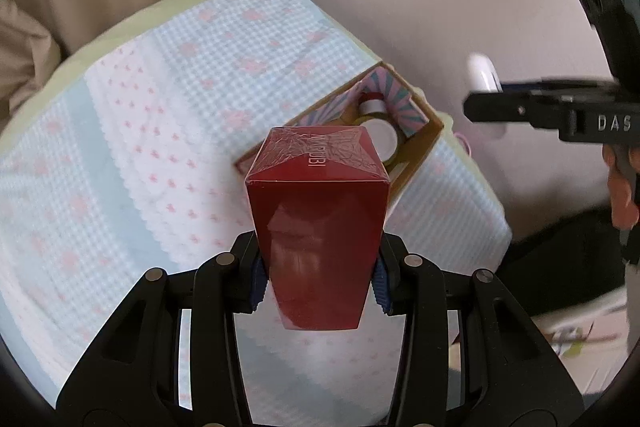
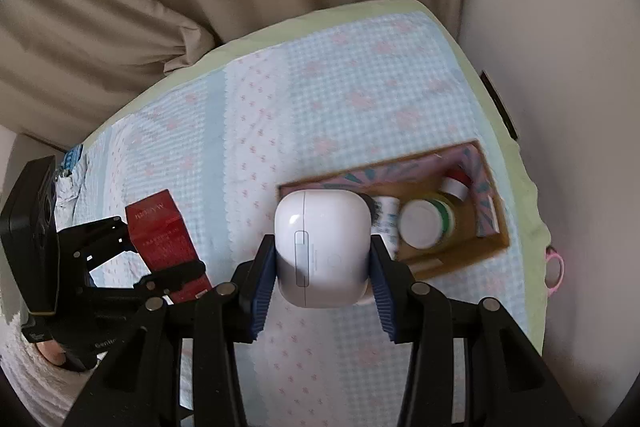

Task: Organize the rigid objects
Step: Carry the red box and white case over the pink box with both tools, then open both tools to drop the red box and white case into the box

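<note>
The left gripper (image 1: 318,279) pinches a red box (image 1: 318,219) and the right gripper (image 2: 322,267) pinches a white case (image 2: 322,249) above the tray (image 2: 494,247), so both could bump there and slip out.

Soft even daylight, glare on the red box (image 1: 316,227), blurred tray (image 2: 440,259) perhaps from motion, fisheye-bent edges

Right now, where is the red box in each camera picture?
Left wrist view: the red box fills the lower middle, clamped in the left gripper.
Right wrist view: the same box sits at the left, held in that gripper.
Shared landmark: the cardboard tray on the checked cloth.
</note>
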`<state>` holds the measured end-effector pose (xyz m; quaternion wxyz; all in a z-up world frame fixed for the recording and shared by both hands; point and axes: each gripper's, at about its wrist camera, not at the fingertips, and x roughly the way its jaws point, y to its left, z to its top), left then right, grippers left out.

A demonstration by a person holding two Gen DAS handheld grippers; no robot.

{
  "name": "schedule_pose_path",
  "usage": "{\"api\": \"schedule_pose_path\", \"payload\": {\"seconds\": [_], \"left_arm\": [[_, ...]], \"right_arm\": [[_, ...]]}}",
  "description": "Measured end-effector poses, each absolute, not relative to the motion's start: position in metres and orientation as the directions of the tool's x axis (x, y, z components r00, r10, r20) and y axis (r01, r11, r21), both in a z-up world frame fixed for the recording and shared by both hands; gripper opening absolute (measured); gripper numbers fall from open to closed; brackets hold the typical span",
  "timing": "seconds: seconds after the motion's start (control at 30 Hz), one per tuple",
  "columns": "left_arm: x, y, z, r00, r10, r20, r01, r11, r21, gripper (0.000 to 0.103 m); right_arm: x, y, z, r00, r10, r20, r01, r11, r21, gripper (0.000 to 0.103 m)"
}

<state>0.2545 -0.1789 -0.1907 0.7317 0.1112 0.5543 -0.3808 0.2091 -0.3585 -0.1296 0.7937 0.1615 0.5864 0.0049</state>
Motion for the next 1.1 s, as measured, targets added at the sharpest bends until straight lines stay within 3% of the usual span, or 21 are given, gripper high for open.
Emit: {"api": "schedule_pose_path", "payload": {"seconds": [0.27,0.57,1.1], "left_arm": [[0.234,-0.217,-0.242,0.128,-0.419,-0.899,0.562,0.778,-0.282,0.038],[0.240,-0.230,-0.291,0.191,-0.364,-0.912,0.410,0.873,-0.263,0.038],[0.258,-0.235,-0.353,0.243,-0.289,-0.926,0.354,0.915,-0.193,0.038]], "right_arm": [[0.190,-0.420,-0.184,0.258,0.190,-0.947,0.216,0.944,0.249,0.041],[0.196,-0.419,-0.254,0.225,0.257,-0.940,0.130,0.948,0.291,0.041],[0.207,-0.394,-0.334,0.265,0.328,-0.907,-0.060,0.944,0.324,0.041]]}}
